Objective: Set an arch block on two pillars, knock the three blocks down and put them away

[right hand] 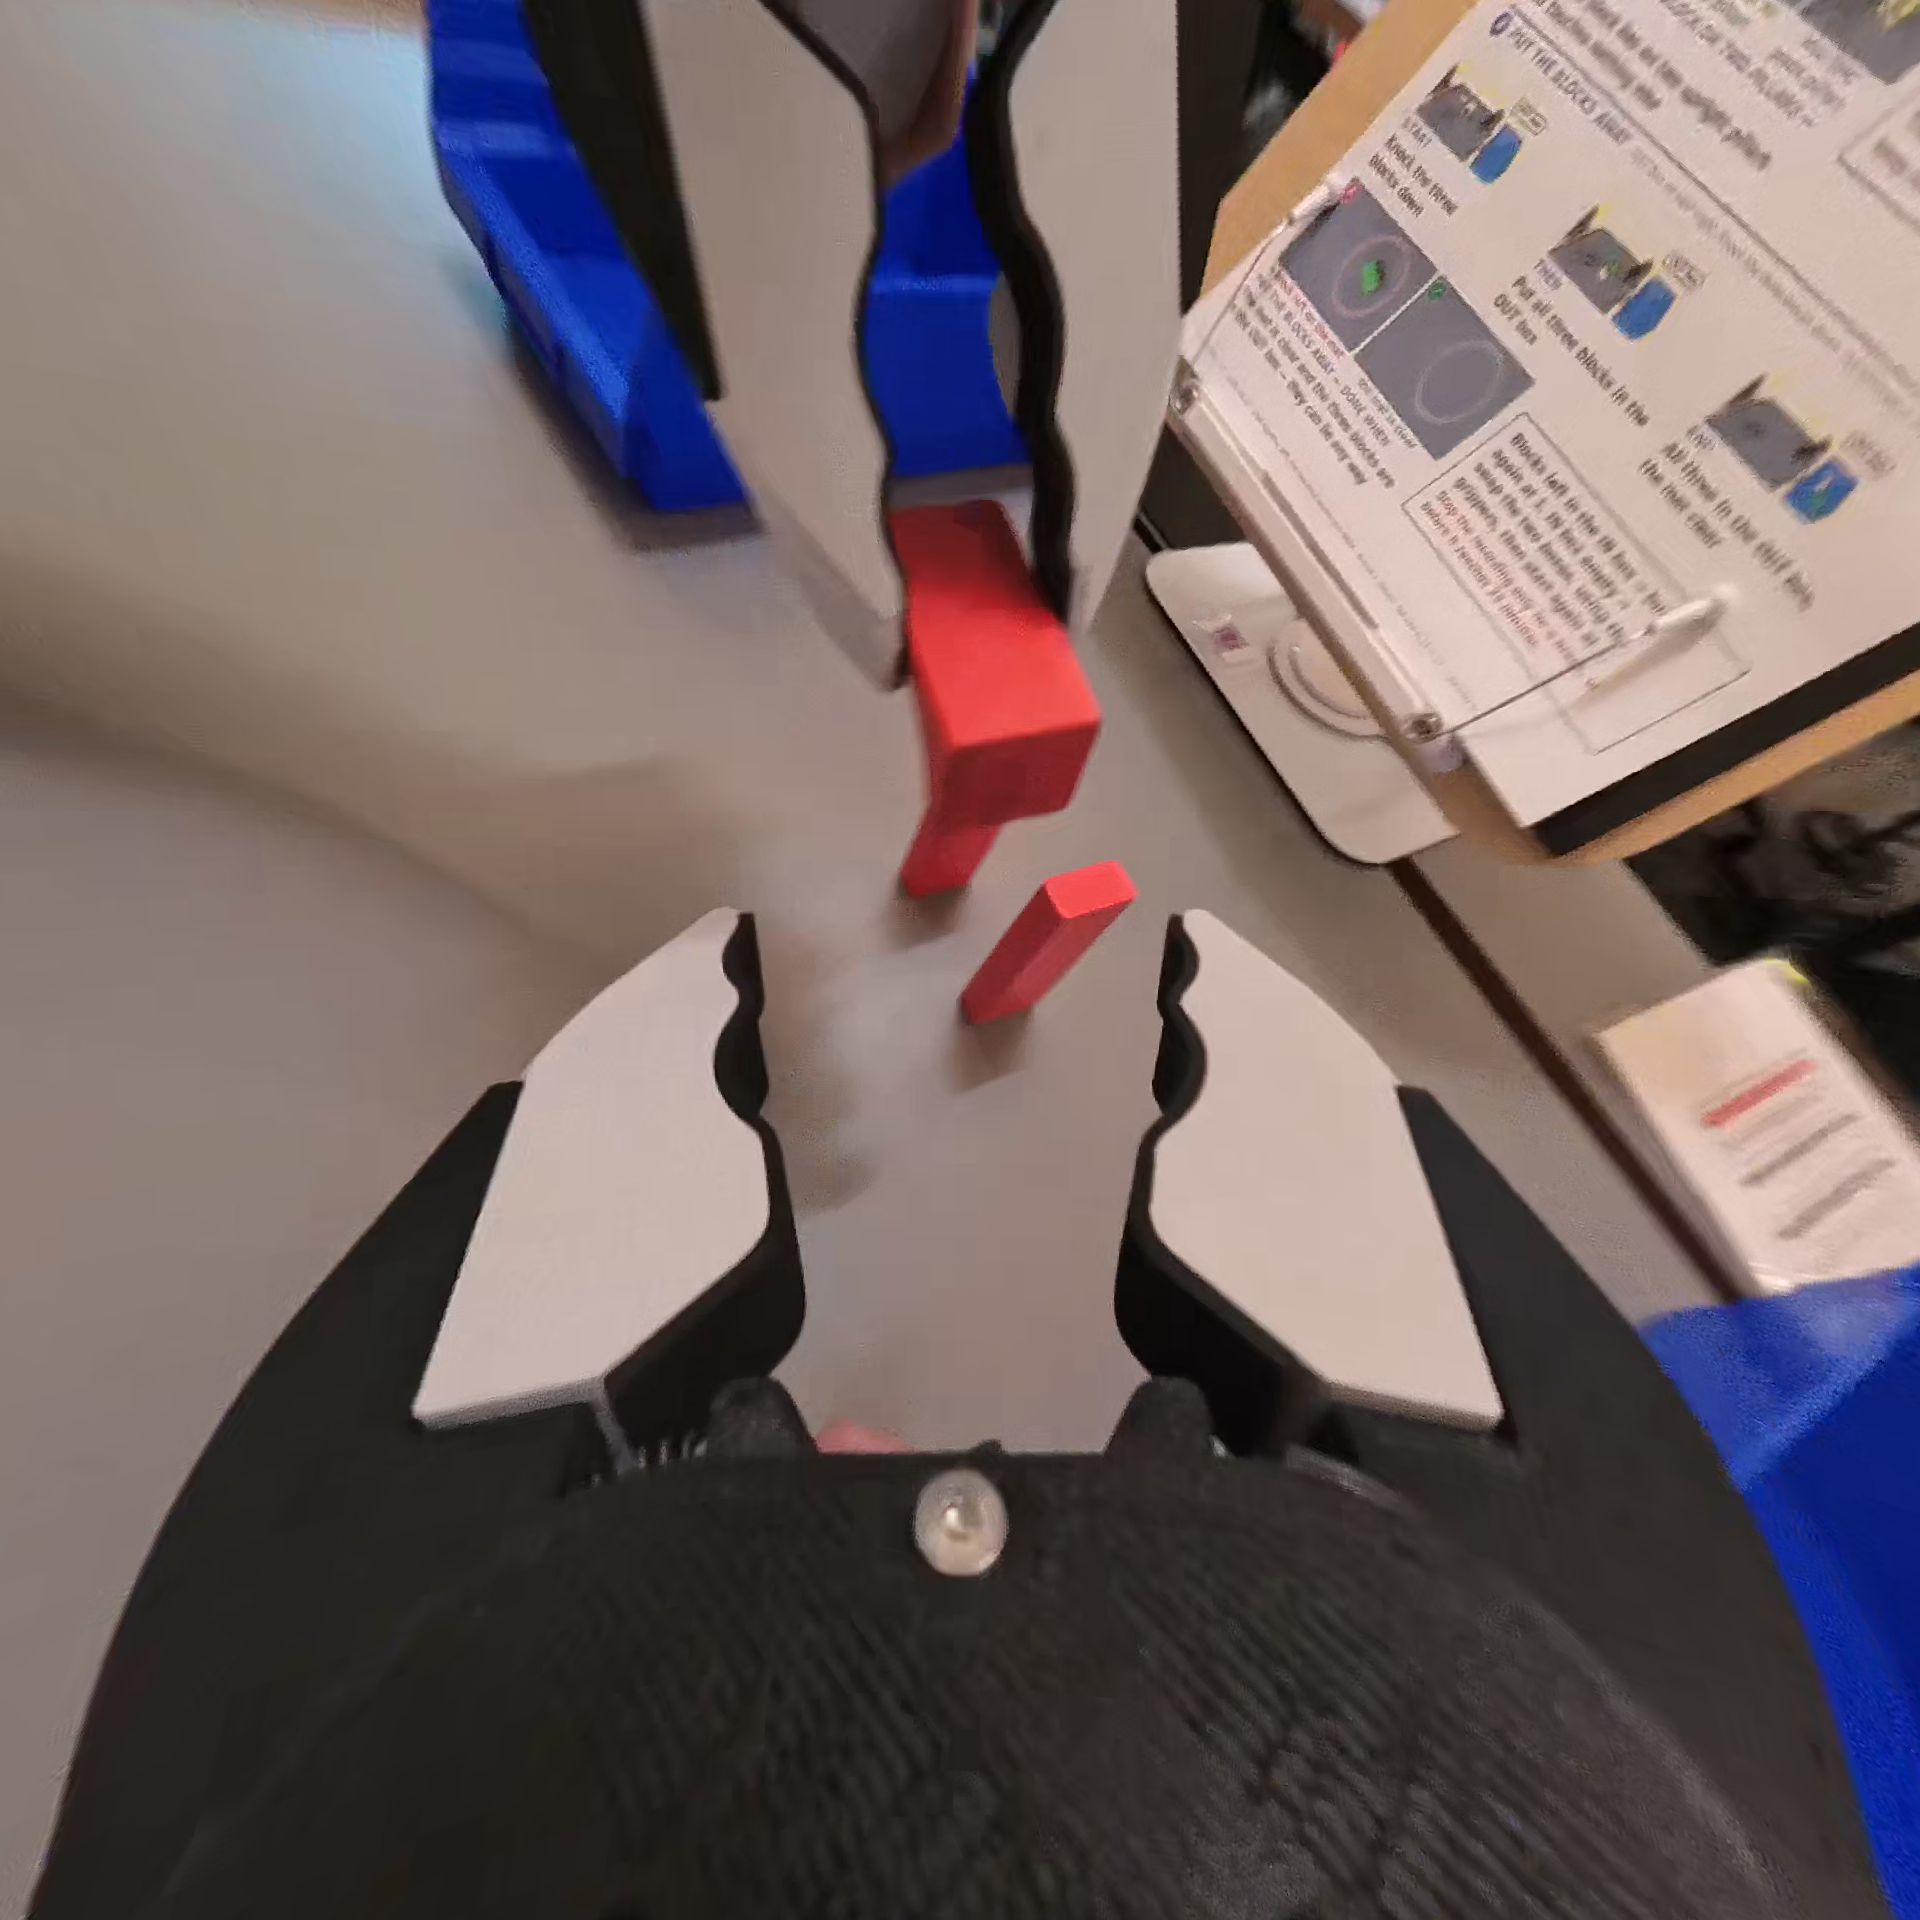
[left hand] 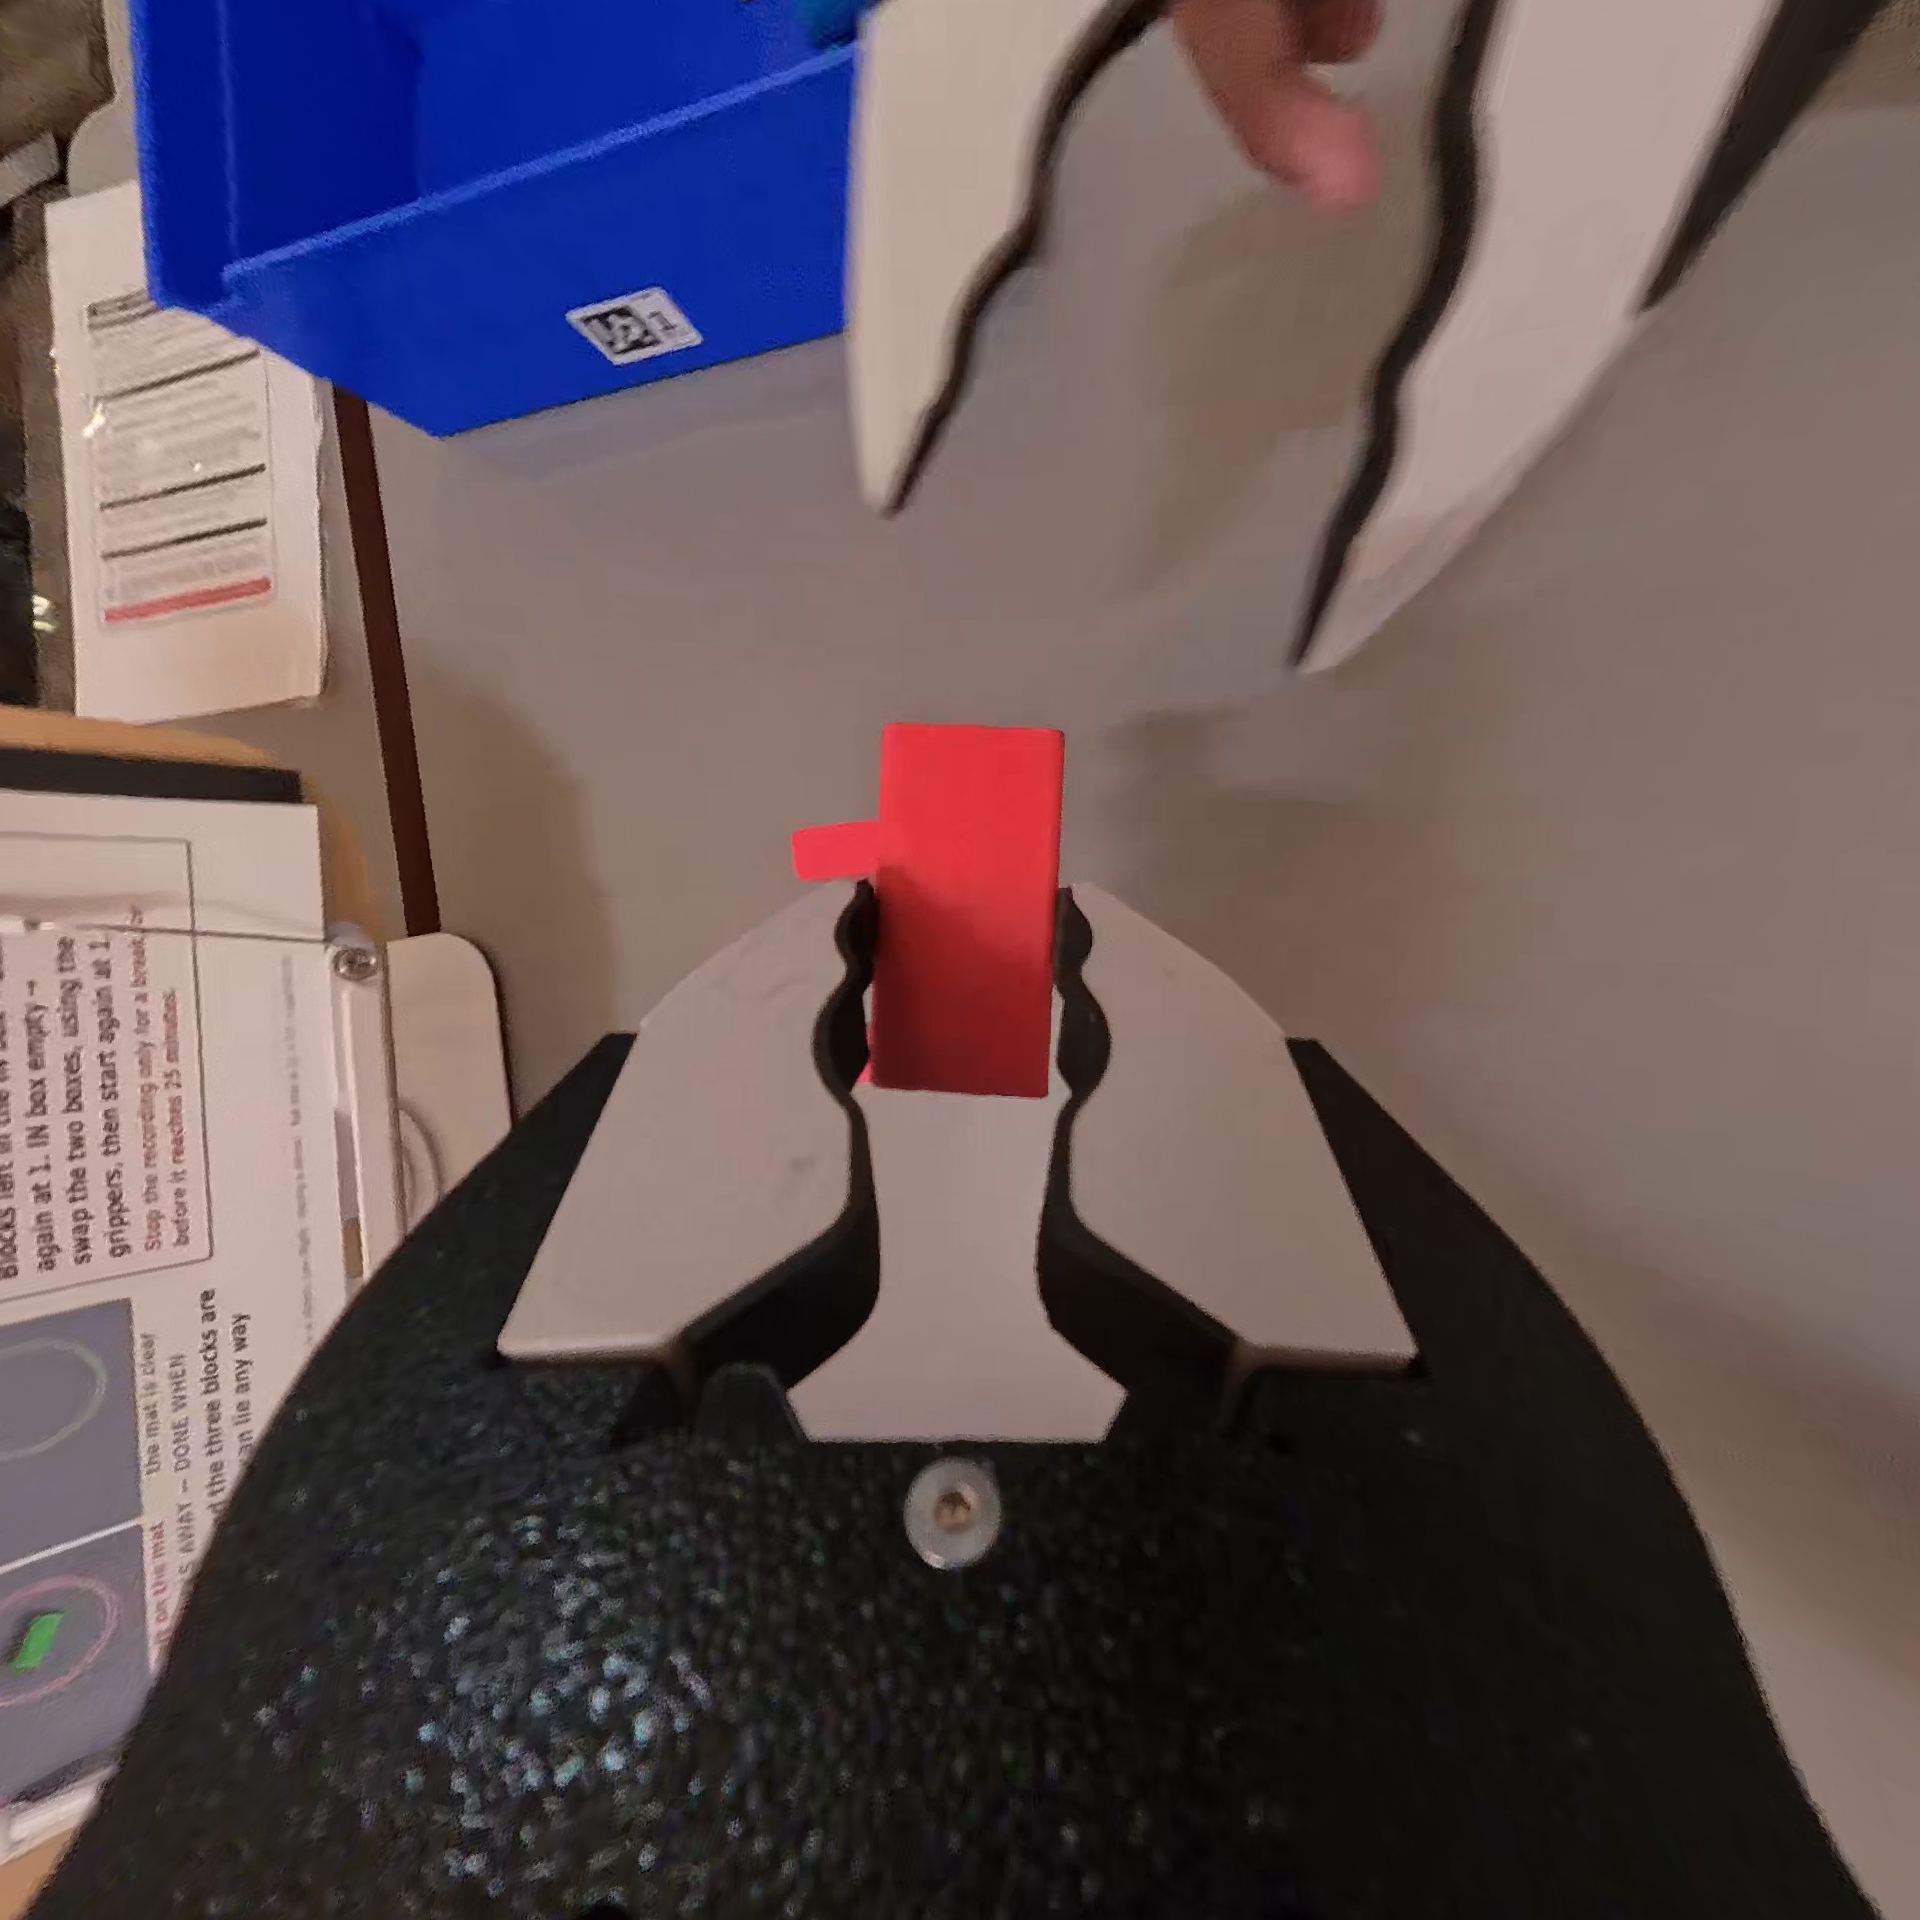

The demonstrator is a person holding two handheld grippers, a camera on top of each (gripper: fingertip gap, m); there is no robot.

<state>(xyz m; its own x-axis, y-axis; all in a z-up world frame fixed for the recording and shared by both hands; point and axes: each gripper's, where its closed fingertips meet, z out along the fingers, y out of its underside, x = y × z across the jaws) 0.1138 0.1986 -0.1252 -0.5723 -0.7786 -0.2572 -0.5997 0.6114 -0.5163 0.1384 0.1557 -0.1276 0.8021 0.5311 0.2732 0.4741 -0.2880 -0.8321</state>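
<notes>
Left gripper (left hand: 961, 904), low centre of its own view, jaws closed on a flat red block (left hand: 966, 914) held edge-up; a second red piece (left hand: 831, 847) pokes out at the block's left side. Beyond, grey tabletop (left hand: 675, 644), then a blue bin (left hand: 499, 229) w/ a small sticker, upper left. Printed sheets (left hand: 156, 1039) along the left edge.

Right gripper (right hand: 961, 925), low centre of its view, jaws apart, holding nothing. Just ahead, a thin red bar (right hand: 1044, 940) stands tilted on the table. Farther up, the left gripper clamps the block over another upright red bar (right hand: 945, 857); contact between them unclear. Blue bin behind, instruction board (right hand: 1558, 416) upper right.
</notes>
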